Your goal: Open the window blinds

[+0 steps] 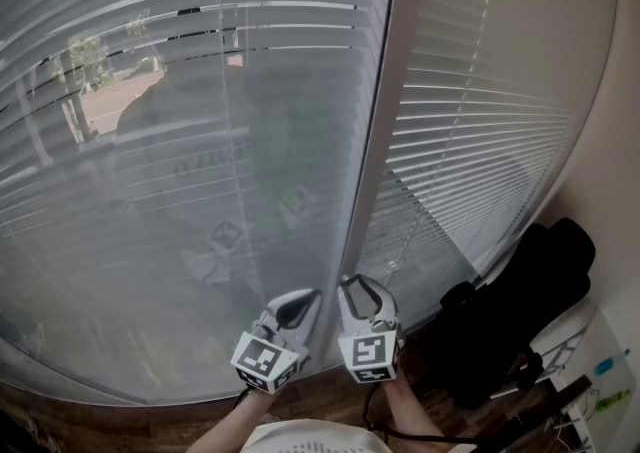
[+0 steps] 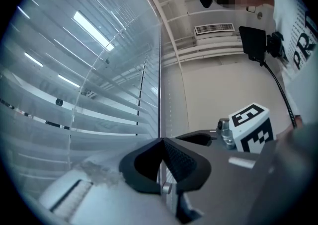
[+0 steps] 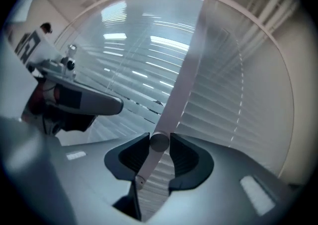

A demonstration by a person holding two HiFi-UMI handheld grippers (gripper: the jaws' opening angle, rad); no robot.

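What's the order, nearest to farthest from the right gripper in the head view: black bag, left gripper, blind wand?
1. Blind wand: clamped in the right gripper.
2. Left gripper: just to its left.
3. Black bag: far right, by the wall.

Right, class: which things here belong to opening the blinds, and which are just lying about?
Job: window blinds; tilt wand, gripped by the right gripper; left gripper.
Lying about: black chair; wall vent.

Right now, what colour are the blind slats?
White slats, best in the head view.
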